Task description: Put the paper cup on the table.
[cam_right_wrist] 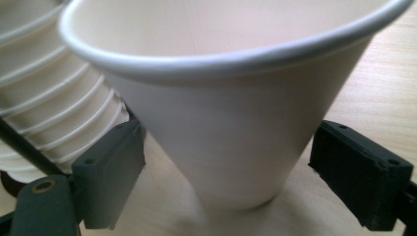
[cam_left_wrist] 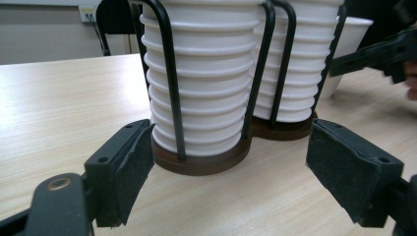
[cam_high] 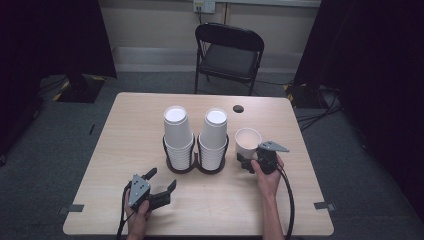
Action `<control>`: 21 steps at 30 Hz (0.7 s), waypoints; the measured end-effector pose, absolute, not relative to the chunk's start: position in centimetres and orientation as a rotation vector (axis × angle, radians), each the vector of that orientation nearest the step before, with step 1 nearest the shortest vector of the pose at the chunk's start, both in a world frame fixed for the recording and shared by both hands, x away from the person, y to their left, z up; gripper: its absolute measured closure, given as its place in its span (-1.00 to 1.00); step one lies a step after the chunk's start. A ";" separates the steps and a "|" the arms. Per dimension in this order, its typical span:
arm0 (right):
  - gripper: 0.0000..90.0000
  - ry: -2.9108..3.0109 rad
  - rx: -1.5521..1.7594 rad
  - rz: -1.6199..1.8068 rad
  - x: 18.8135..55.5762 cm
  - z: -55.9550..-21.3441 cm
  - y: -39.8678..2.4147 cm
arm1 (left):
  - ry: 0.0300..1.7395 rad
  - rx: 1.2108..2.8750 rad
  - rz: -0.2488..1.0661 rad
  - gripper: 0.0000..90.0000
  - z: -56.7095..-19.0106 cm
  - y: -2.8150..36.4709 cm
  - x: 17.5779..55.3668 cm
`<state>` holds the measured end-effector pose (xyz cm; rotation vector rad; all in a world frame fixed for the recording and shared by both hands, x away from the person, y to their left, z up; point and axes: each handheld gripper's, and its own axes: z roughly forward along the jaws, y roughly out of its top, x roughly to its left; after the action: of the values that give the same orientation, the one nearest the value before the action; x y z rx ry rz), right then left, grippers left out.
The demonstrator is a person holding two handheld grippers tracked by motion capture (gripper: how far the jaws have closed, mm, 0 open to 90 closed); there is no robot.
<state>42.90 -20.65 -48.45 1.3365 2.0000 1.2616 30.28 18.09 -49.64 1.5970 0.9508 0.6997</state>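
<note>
the single paper cup [cam_high: 248, 141] stands upright on the table [cam_high: 125, 145], just at three o'clock of the two-post cup holder [cam_high: 196, 161], near it but whether it touches the right stack cannot be told. the right gripper [cam_high: 246, 163] sits at the cup's five o'clock in the high view, its hand [cam_high: 267, 175] covering much of the body, so the fingers are mostly hidden there behind the cup's base. in the right gripper view the cup [cam_right_wrist: 231, 113] stands between the two fingers [cam_right_wrist: 110, 172], with a clear gap on both sides; they are apart and press on nothing. the cup's rim is cut off at the top and right edge there, and its inside is a pale blur.

the left gripper [cam_high: 161, 185] rests low at seven o'clock of the holder, well apart from it, its fingers spread wide and holding nothing. in the left gripper view the fingers [cam_left_wrist: 125, 167] frame the holder's dark round base [cam_left_wrist: 201, 160] and its black wire posts [cam_left_wrist: 169, 73]; the left stack [cam_left_wrist: 201, 73] and right stack [cam_left_wrist: 300, 64] of white cups are cut off at the top. the lone cup [cam_left_wrist: 346, 54] peeks out behind the right stack, mostly hidden, with the right gripper [cam_left_wrist: 378, 54] dark and hard to make out at the edge.

at twelve o'clock beyond the table stands a black folding chair [cam_high: 229, 55]; the room's sides are lost in shadow.
</note>
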 end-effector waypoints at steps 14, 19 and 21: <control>-0.71 1.937 1.353 1.298 40.3 -48.4 -21.4 | 0.966 1.576 0.692 -0.60 -49.7 18.3 30.3; -0.69 1.912 1.304 1.342 38.9 -47.6 -21.1 | 0.970 1.584 0.688 -0.56 -49.6 18.3 30.4; -0.66 1.897 1.271 1.368 38.2 -47.3 -21.0 | 0.975 1.584 0.690 -0.56 -49.6 18.3 30.4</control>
<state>38.19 -21.00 -47.29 1.2714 1.8966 1.3681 30.38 18.31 -49.63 1.5841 0.9754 0.6904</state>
